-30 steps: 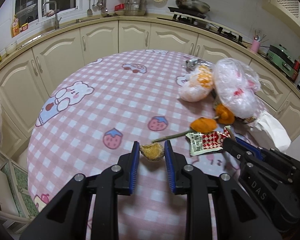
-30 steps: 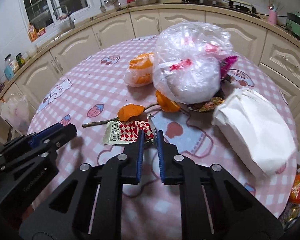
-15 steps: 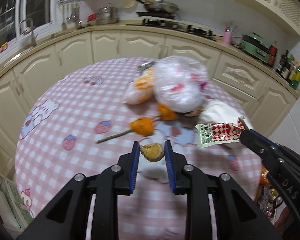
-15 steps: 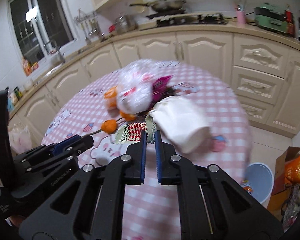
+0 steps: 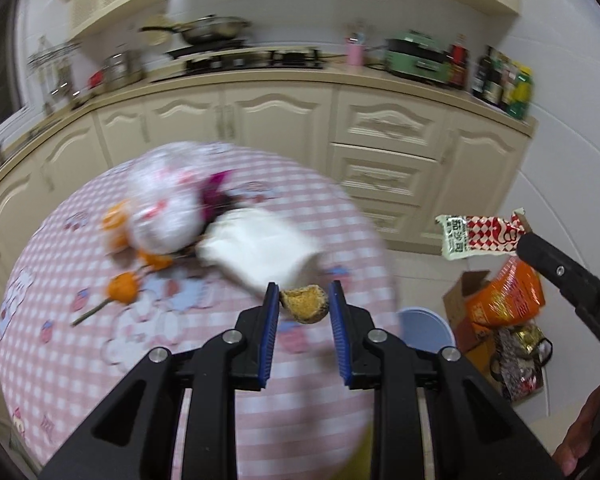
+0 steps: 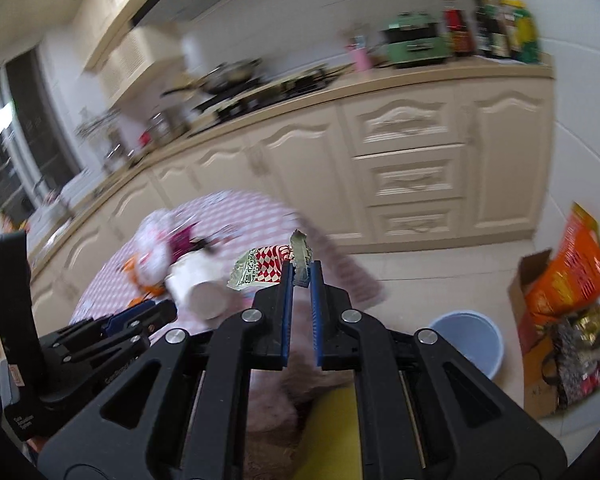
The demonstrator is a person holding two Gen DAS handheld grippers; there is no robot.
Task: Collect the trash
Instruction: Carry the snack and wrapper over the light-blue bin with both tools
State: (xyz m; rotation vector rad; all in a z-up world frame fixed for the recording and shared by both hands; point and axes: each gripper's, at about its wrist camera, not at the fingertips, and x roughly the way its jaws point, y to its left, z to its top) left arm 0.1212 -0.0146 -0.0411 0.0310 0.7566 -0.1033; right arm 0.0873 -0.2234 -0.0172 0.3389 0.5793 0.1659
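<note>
My left gripper [image 5: 304,294] is shut on a brown piece of food scrap [image 5: 305,303] and holds it in the air over the right edge of the pink checked table [image 5: 60,360]. My right gripper [image 6: 301,271] is shut on a red-and-white checked snack wrapper [image 6: 260,268], lifted off the table; the wrapper also shows in the left wrist view [image 5: 480,236]. A light blue bin stands on the floor by the table, in the left wrist view [image 5: 424,330] and in the right wrist view [image 6: 470,340].
On the table lie a white paper wad [image 5: 260,248], a tied clear plastic bag [image 5: 164,208], orange peels [image 5: 122,288] and a thin stem. An orange bag [image 6: 568,268], a cardboard box and a patterned bag stand on the floor by the wall. Cream cabinets [image 6: 412,168] run behind.
Both grippers have lifted off the table and swung right with their loads. The view now reaches past the table's edge to the floor, the blue bin and the bags.
</note>
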